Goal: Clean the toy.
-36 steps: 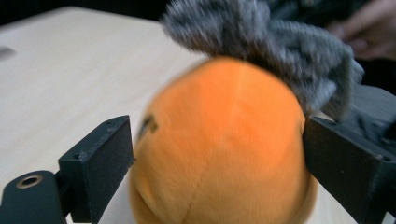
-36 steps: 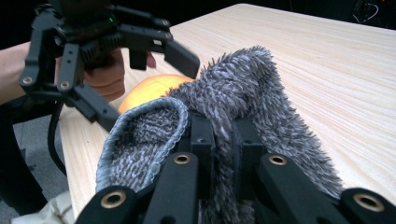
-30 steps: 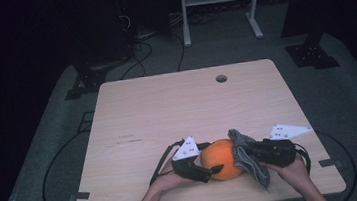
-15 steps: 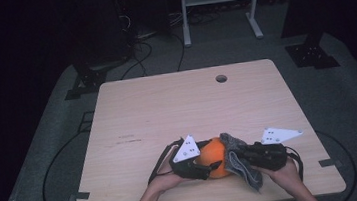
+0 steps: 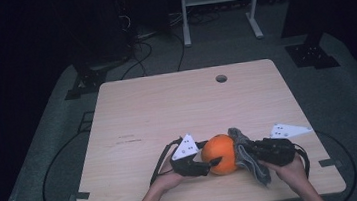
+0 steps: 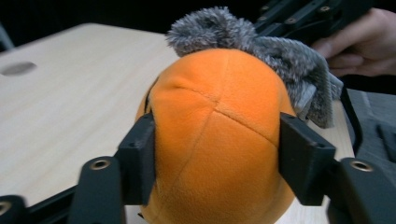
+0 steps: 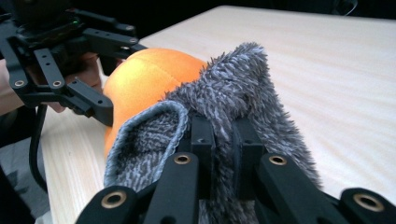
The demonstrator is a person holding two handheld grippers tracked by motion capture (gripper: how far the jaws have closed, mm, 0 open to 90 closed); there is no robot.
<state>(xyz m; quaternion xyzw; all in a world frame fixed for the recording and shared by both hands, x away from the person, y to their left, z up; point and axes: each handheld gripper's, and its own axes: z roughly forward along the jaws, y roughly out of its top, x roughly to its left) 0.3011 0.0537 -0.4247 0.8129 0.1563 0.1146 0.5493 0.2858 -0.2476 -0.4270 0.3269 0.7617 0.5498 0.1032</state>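
From the high view, your left tool (image 5: 212, 164) and right tool (image 5: 246, 152) meet at the near edge of the pale wooden worktop (image 5: 187, 104). The round orange plush ball (image 5: 220, 154) sits between the 2 tools, directly ahead of the left one. The shaggy grey fabric cloth (image 5: 251, 160) hangs from the front of the right tool, against the ball's far side from the left tool. Each of your hands grips a tool body from behind.

In the left gripper view, your left tool (image 6: 217, 154) has its 2 black jaws on either side of the orange plush ball (image 6: 217, 140), pads pressed to its flanks; the jaws have just been closing onto it. The grey cloth (image 6: 280, 56) lies over the ball's top beyond the jaws, with the right tool behind it.

In the right gripper view, your right tool (image 7: 223, 135) has its jaws drawn tight together, pinching a fold of the grey cloth (image 7: 243, 84) that stands up between them. The orange ball (image 7: 144, 79) is just ahead and left of those jaws, touching the cloth, with the left tool's black arms clasping it.
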